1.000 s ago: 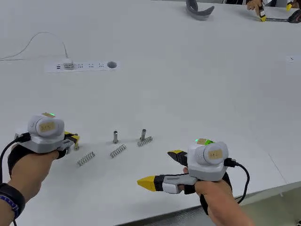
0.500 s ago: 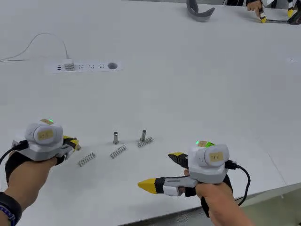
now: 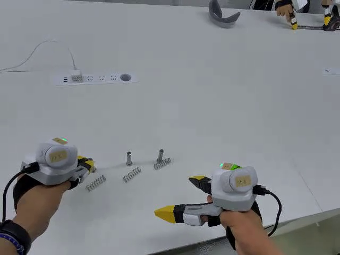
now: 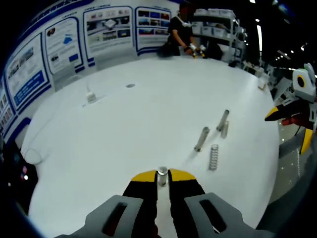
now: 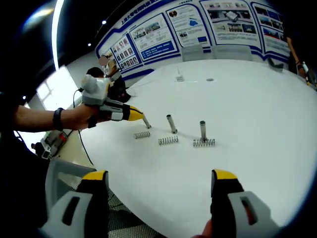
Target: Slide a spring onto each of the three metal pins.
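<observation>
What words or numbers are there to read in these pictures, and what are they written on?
No text here reads clearly.
Sticker on the left gripper: marks too blurred to read.
Sticker on the right gripper: marks too blurred to read.
Wall posters: print too small to read.
Small tag on the table: too small to read.

The white table (image 3: 223, 111) carries 3 springs (image 3: 132, 173), upright pins (image 3: 129, 158) (just behind them) and a power strip (image 3: 95, 78).
</observation>
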